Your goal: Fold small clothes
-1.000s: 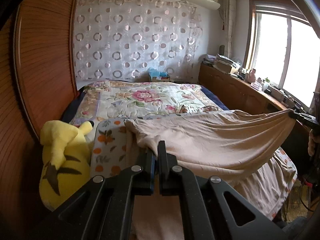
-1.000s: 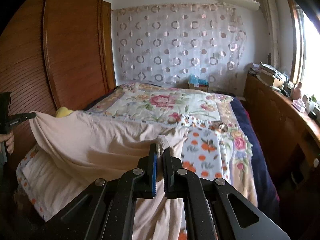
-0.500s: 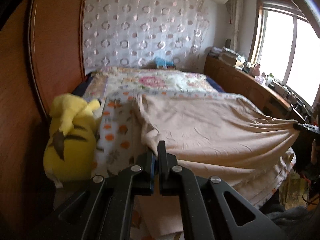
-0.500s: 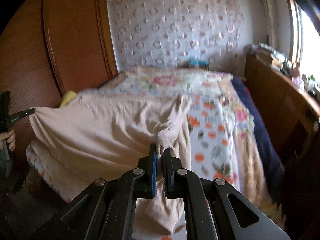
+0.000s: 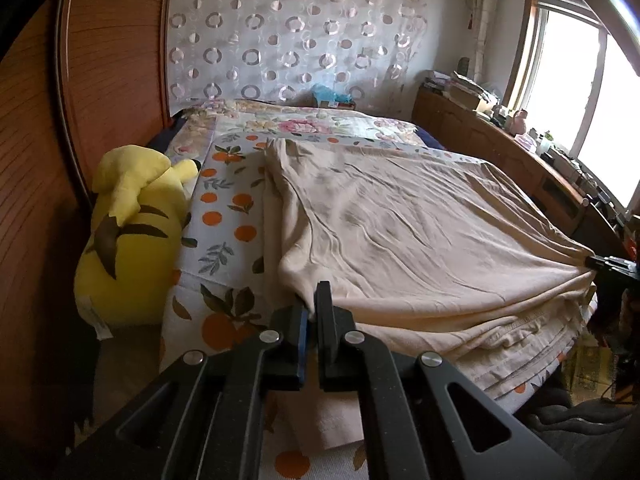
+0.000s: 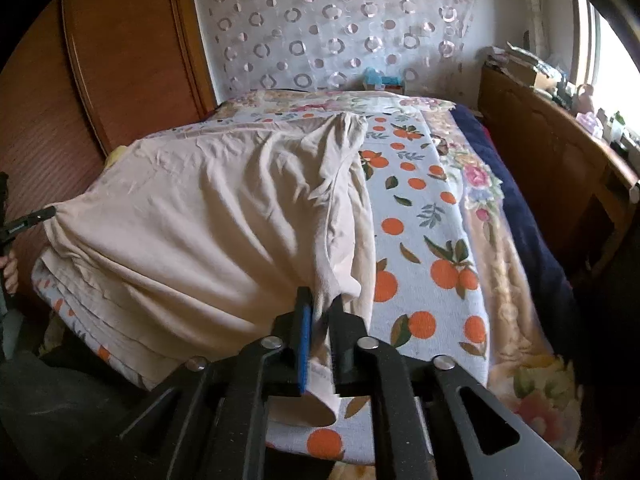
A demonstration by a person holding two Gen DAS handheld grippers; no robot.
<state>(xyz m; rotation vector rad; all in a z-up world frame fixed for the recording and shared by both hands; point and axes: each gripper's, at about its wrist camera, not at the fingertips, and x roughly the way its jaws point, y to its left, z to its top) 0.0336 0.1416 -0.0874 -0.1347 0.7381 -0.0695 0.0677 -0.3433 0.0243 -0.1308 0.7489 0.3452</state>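
A beige garment point(image 5: 408, 232) lies spread over the near end of the bed, on an orange-print cloth point(image 5: 228, 208). My left gripper point(image 5: 311, 304) is shut on its near left corner, low at the bed's edge. My right gripper point(image 6: 320, 308) is shut on the garment's point(image 6: 208, 216) near right corner. The fabric is stretched between the two. Each gripper shows small in the other's view: the right one point(image 5: 600, 262) at the far right, the left one point(image 6: 36, 216) at the far left. A gathered fold point(image 6: 340, 168) runs up the garment's right side.
A yellow plush toy point(image 5: 128, 232) sits at the bed's left edge beside a wooden wardrobe point(image 5: 36, 160). A floral quilt point(image 5: 312, 124) covers the far bed. A wooden cabinet point(image 6: 560, 168) with clutter runs under the window on the right.
Both grippers have come down and toward the bed's near edge. The garment, held up in the air a second ago, now lies flat on the bed.
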